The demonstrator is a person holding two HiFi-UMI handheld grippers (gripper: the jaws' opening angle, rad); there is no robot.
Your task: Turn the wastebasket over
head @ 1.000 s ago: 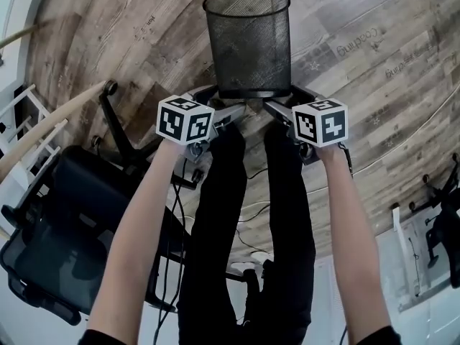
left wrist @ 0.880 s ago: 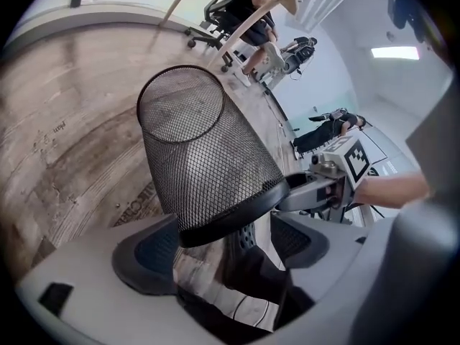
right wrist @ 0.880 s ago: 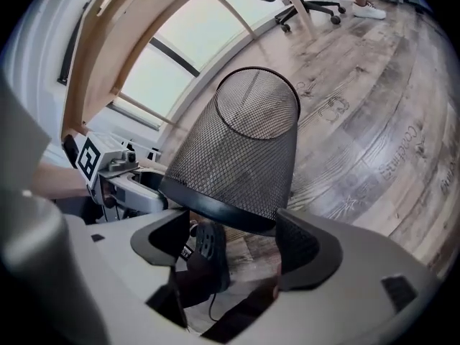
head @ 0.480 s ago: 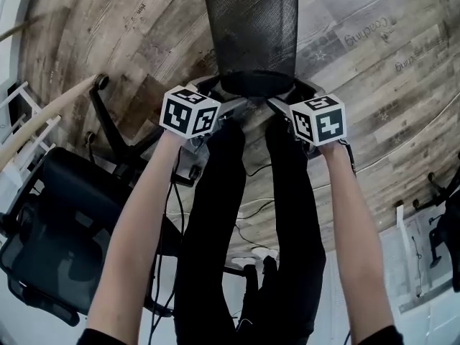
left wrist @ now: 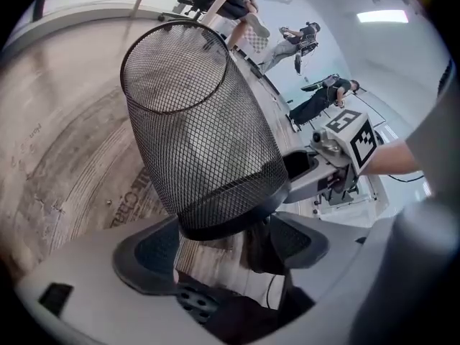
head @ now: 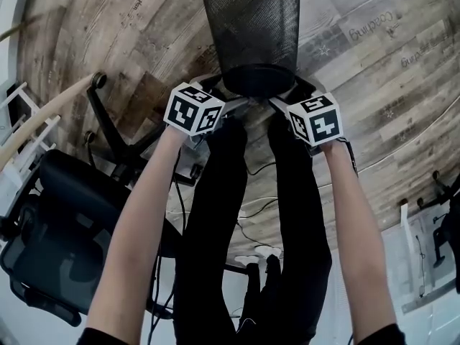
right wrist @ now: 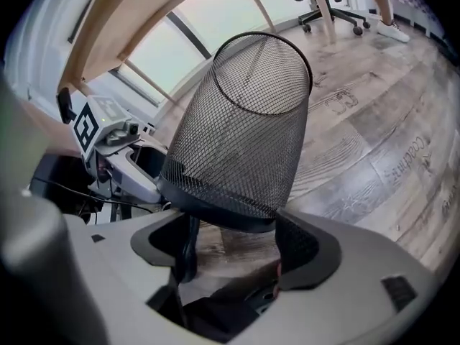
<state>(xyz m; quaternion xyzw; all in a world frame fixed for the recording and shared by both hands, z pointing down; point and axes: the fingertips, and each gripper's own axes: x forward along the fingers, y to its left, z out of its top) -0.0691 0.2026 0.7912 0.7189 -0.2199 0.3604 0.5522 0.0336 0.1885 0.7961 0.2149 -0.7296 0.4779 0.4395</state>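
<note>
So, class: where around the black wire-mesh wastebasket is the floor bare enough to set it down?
Bare wooden plank floor lies left of the black wire-mesh wastebasket and right of it. Crowded: the black office chair lower left, cables by the person's legs.

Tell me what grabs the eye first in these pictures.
A black mesh basket dominates the top centre of the head view, rim up, over a wood-plank floor. The left gripper and right gripper clasp its base from either side, just ahead of the person's legs. A black chair sits at lower left.
</note>
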